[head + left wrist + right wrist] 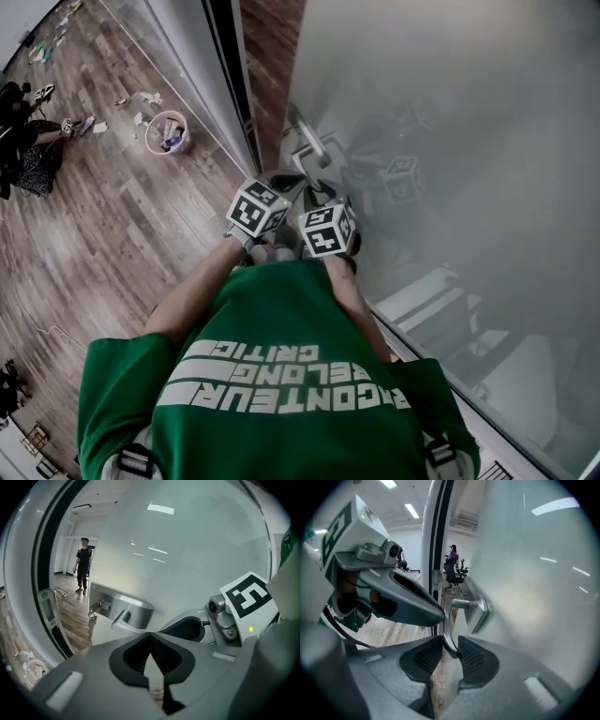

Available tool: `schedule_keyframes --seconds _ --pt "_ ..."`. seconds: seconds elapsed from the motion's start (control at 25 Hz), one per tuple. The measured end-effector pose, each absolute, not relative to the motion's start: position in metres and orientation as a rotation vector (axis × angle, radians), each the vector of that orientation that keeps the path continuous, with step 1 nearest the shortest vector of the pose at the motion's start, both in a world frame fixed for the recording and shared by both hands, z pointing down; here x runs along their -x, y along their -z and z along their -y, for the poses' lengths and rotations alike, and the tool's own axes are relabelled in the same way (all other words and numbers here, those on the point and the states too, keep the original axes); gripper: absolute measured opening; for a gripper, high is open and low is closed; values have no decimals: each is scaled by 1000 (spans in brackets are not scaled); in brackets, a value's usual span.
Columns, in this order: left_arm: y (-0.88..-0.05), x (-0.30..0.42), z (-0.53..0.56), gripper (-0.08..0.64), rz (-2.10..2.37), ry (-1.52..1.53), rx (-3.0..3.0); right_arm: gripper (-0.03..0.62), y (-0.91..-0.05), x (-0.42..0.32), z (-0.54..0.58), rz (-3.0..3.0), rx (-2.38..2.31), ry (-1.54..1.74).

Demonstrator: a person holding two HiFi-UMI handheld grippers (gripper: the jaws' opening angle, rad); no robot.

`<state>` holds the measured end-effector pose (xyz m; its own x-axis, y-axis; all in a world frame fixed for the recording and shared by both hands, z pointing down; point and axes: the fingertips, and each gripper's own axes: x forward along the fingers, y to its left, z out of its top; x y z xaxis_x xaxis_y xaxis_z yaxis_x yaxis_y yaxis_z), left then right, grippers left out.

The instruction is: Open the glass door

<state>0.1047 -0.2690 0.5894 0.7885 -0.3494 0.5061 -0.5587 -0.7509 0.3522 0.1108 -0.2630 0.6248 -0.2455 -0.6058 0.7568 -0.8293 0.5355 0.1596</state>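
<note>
Currently my right tool point(449, 652) sits clamped on the door handle point(451, 616) lever; left tool point(150, 638) closed, empty, just short of it; glass door point(534, 597) beyond.

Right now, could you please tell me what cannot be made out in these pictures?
Head view: how left tongs and right tongs meet the door handle, covered by marker cubes.
All views: anything behind the glass door, blurred by frosting.
Left gripper view: the handle's end, behind the left tongs; the key's detail, too small.
</note>
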Motion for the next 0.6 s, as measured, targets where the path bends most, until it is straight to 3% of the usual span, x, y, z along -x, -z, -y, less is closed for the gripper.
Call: schedule_keyframes --seconds 0.6 --pt "-610 -143 308 18 676 -620 -2490 87 -647 -147 303 1926 -1254 -392"
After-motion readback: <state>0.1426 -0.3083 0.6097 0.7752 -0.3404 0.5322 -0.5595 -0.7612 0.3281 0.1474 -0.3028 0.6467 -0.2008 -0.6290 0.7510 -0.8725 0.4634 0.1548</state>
